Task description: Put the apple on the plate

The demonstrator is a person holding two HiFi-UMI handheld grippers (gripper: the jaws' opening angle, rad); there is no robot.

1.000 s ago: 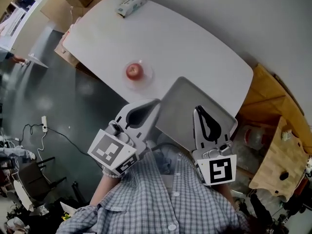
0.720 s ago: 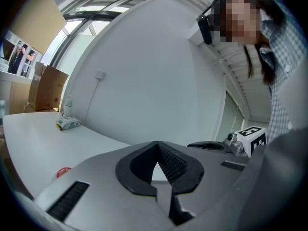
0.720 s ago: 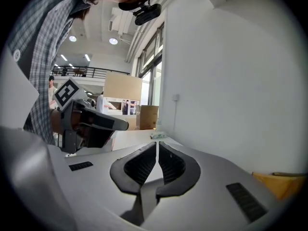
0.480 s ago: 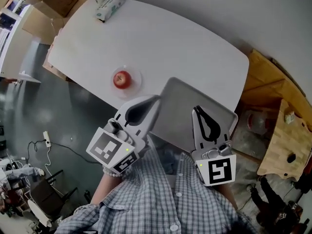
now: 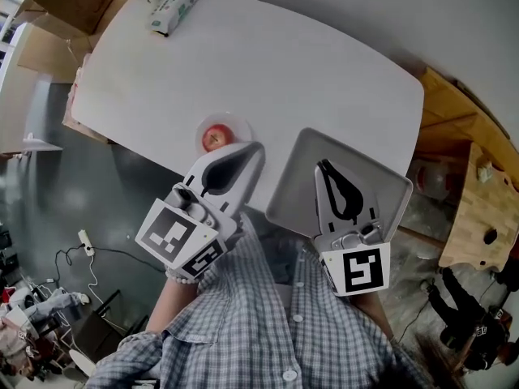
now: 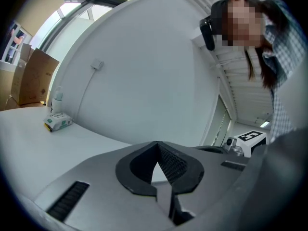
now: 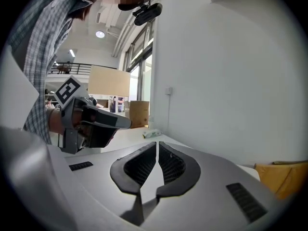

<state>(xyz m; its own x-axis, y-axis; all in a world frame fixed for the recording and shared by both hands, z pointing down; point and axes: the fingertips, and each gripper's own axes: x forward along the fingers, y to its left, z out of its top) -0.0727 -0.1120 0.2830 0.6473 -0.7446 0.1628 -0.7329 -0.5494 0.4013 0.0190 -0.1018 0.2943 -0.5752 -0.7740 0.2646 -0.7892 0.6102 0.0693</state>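
— Where is the apple?
— Your apple (image 5: 215, 138) sits on the small clear plate (image 5: 240, 126), close to the near edge of the white table (image 5: 284, 71). It is just beside the tip of your left tool (image 5: 247, 154).
— And the tools?
— Your left tool's jaws are together, with nothing between them. Your right tool (image 5: 324, 168) is over the grey tray (image 5: 292, 185), its jaws pressed almost shut and empty. A tissue pack (image 5: 170, 8) lies at the table's far corner.

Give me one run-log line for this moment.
apple on clear plate | left gripper shut, empty, near apple | right gripper shut, empty, over tray
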